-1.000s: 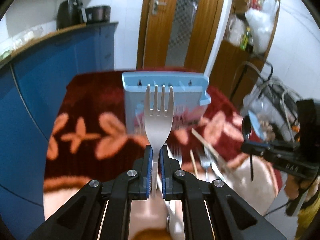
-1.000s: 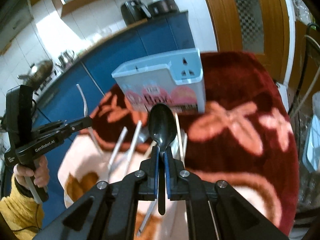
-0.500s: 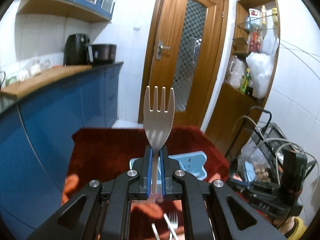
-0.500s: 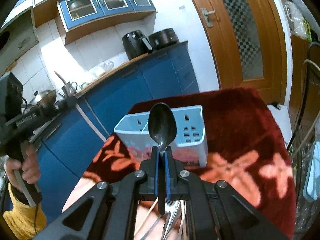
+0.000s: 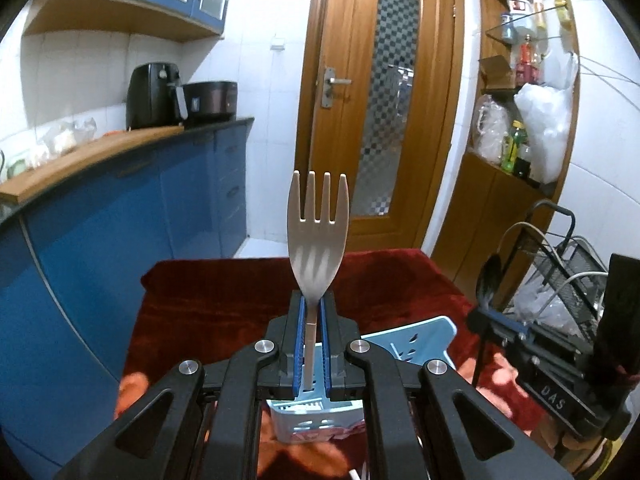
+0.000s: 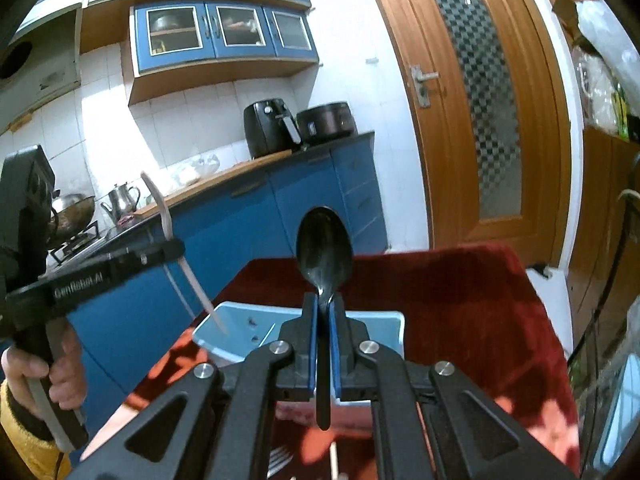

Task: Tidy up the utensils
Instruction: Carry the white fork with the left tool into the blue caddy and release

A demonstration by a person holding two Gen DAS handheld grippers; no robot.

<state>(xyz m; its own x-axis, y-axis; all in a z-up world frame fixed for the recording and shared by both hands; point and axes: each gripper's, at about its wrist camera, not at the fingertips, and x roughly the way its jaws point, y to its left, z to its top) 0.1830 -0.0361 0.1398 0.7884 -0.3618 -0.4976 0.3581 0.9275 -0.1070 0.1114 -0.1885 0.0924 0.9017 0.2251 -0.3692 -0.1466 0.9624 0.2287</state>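
My left gripper (image 5: 311, 304) is shut on a beige fork (image 5: 317, 232), tines pointing up. Seen from the right wrist, that fork (image 6: 164, 216) hangs slanted, its handle end just above the left end of the holder. My right gripper (image 6: 323, 306) is shut on a black spoon (image 6: 325, 248), bowl up, handle hanging down between the fingers. The light blue utensil holder (image 6: 236, 328) stands on the red flowered cloth (image 6: 460, 292), directly below and ahead of both grippers. In the left wrist view the holder (image 5: 416, 340) shows behind the fingers, with the right gripper and its spoon (image 5: 489, 276) at right.
More utensils (image 6: 280, 460) lie on the cloth near the front edge. Blue kitchen cabinets (image 5: 120, 216) with a counter run along the left. A wooden door (image 5: 380, 100) stands behind the table, and a wire rack (image 5: 568, 264) with bags stands to the right.
Both grippers have risen and tilted up with their utensils. The holder has dropped low in both views, now partly behind the fingers. The fork and spoon stay gripped.
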